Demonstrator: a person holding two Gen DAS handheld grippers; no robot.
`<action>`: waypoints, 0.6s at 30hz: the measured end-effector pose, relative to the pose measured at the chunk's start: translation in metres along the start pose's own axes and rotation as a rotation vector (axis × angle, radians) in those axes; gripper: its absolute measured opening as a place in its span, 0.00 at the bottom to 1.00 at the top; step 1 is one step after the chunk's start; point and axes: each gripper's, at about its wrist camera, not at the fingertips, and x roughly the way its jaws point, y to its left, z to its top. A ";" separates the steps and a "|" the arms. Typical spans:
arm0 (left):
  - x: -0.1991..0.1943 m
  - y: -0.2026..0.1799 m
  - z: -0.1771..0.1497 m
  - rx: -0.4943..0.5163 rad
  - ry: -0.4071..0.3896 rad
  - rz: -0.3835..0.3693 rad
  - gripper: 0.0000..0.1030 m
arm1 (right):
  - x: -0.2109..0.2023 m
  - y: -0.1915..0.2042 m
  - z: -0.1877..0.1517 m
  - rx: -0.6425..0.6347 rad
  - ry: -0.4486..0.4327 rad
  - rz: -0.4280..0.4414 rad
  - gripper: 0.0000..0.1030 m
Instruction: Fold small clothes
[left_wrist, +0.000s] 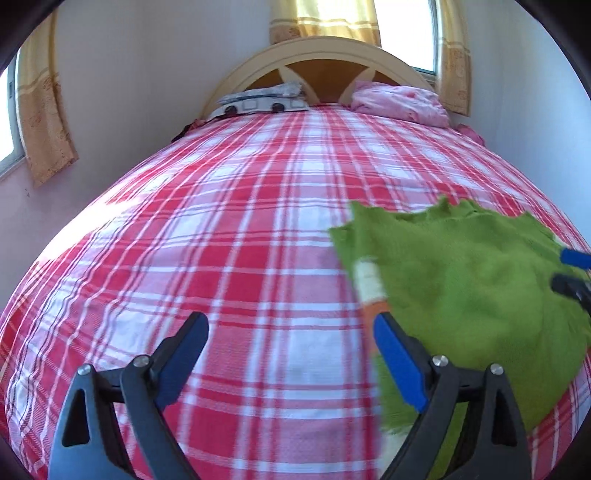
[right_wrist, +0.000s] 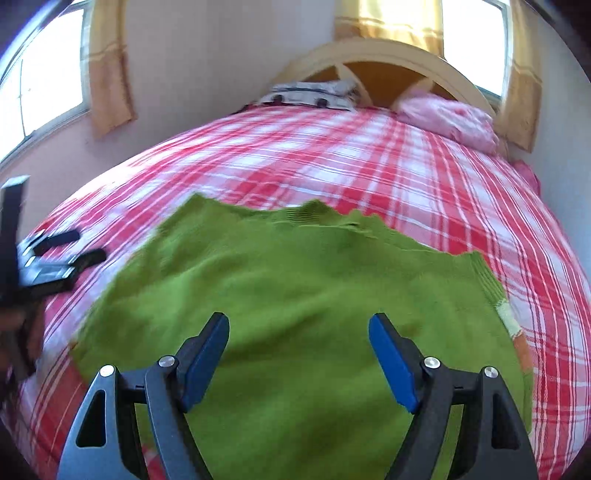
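One green sweater (right_wrist: 295, 295) flat on plaid bed (left_wrist: 221, 221), hem toward headboard, both claws (left_wrist: 291, 328) (right_wrist: 299, 328) spread, empty.

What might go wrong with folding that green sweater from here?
Both claws are open and hold nothing, so the green sweater just lies on the plaid bedsheet. Its far edge looks rumpled, so a fold may come out crooked. The left claw sits off its edge and could pinch the sheet instead.
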 end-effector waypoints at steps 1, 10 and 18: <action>0.002 0.009 -0.001 -0.022 0.010 0.005 0.91 | -0.004 0.010 -0.003 -0.024 -0.009 0.008 0.76; 0.013 0.034 -0.009 -0.120 0.047 -0.060 0.91 | -0.022 0.145 -0.039 -0.403 -0.064 0.067 0.76; 0.025 0.017 0.004 -0.106 0.055 -0.238 0.91 | 0.000 0.195 -0.061 -0.596 -0.052 0.000 0.75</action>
